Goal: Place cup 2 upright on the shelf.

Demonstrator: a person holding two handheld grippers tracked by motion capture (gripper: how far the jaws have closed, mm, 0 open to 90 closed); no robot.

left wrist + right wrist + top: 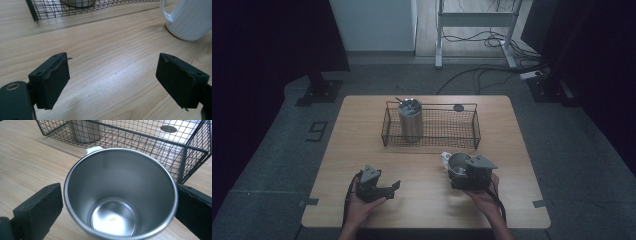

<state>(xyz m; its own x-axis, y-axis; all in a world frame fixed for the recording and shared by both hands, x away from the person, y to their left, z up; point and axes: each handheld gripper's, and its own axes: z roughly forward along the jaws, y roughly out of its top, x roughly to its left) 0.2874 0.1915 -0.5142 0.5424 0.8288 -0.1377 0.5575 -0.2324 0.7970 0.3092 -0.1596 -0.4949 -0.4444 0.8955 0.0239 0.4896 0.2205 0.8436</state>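
On table [362,140], mug [120,202] upright, mouth upward

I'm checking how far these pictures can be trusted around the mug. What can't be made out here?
- Mug, right gripper view: whether the right gripper's pads touch its wall; the rim hides both contact spots.
- Mug, left gripper view: top cut off by the frame edge.
- Metal cup in the wire basket, high view: contents too small and dim.
- Small dark disc, high view: too small to identify.
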